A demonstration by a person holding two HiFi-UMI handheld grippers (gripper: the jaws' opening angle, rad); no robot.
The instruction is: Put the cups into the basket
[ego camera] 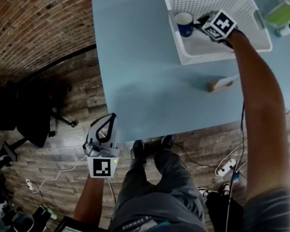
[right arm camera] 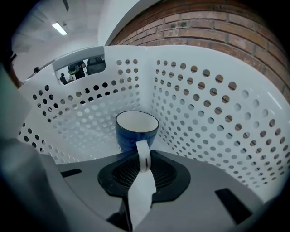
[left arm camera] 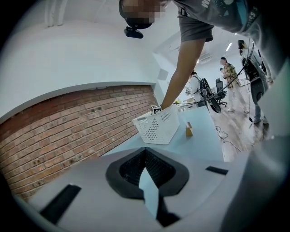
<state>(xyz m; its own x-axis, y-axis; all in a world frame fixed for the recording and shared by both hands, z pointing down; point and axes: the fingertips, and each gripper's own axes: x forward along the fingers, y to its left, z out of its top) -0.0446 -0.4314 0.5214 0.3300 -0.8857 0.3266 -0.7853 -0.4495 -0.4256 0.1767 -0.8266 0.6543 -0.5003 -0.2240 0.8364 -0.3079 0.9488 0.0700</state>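
**Cup being held by its handle inside the basket**

1 cup (right arm camera: 136, 129), blue outside and white inside, is being kept upright inside the basket (right arm camera: 204, 99), close to a corner of its perforated walls. Whether its base is resting on the basket floor cannot be told.

It is being judged as glazed ceramic: stiff, smooth, fairly heavy for its size, and liable to chip if dropped. The handle (right arm camera: 142, 149) is the natural hold, though a pinch there is letting the cup swing, so a gentle release is being called for.

The right gripper (right arm camera: 142, 156) is being reached far across the table (ego camera: 141, 73) on an outstretched arm and tipped steeply down into the basket, its jaws being pressed onto the handle at a narrow gap.

The left gripper (ego camera: 106, 128) is being held low off the table's near edge, pointing almost level, its jaws slightly apart with nothing between them.
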